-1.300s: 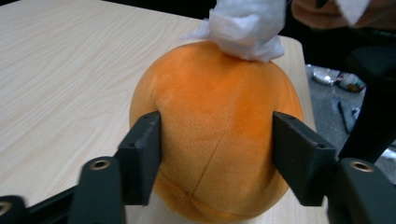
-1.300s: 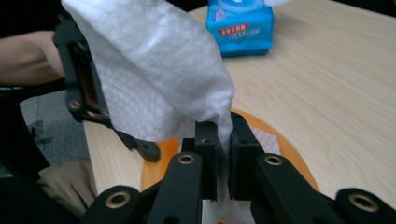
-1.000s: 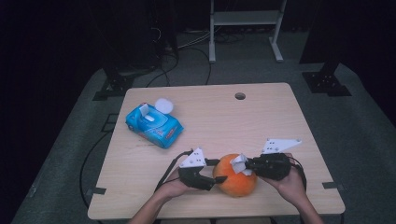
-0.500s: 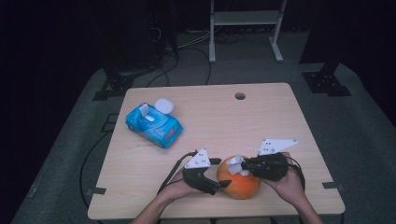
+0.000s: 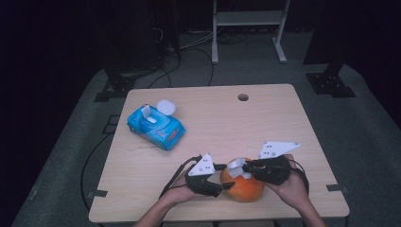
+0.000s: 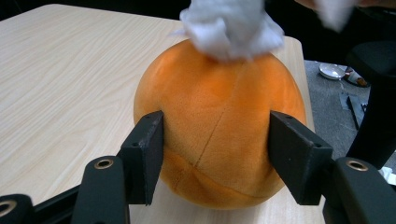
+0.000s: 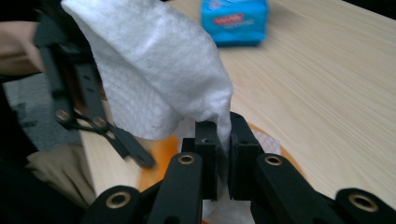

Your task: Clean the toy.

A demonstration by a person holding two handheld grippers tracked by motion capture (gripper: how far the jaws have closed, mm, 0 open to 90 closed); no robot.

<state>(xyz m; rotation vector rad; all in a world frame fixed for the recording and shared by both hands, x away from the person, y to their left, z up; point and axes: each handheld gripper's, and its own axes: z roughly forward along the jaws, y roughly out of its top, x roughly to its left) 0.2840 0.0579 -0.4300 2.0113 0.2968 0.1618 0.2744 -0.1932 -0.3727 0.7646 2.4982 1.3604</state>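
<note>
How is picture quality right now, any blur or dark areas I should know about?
High view: dim, room black beyond the table. Left gripper view: orange plush ball sharp, white wipe on top blurred. Right gripper view: jaws and wipe fairly sharp, blue wipes pack soft.

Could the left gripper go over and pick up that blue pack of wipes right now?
Probably not yet. The left gripper has its jaws around the orange plush ball, having just closed in on it. Once it lets go, the bare table between it and the blue wipes pack seems open.
</note>
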